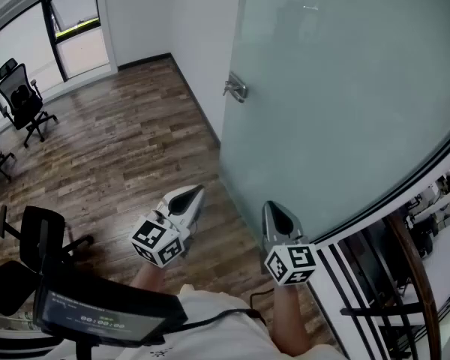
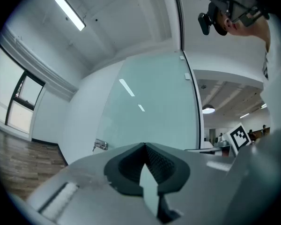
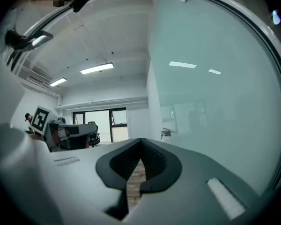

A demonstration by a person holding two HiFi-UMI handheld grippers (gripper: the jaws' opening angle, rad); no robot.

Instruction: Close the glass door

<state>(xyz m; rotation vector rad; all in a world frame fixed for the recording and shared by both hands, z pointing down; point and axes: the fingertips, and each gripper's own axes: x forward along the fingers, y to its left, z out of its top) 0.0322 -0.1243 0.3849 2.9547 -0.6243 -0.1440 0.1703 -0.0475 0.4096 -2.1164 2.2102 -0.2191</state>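
The frosted glass door [image 1: 337,88] fills the upper right of the head view, with a metal handle [image 1: 236,89] on its left edge beside the white wall. My left gripper [image 1: 193,193] and right gripper [image 1: 274,207] are held side by side above the wood floor, both short of the door and touching nothing. Each is shut with nothing between its jaws. In the left gripper view the door [image 2: 150,107] and handle [image 2: 100,145] lie ahead of the closed left gripper [image 2: 144,145]. The right gripper view shows the door [image 3: 215,102] on the right, the handle [image 3: 166,133] far off, and the closed right gripper [image 3: 141,142].
An office chair [image 1: 22,100] stands at the far left near a window [image 1: 79,32]. Another black chair [image 1: 41,238] and a dark screen [image 1: 97,310] are close at lower left. A black door frame and railing [image 1: 375,261] run along the lower right.
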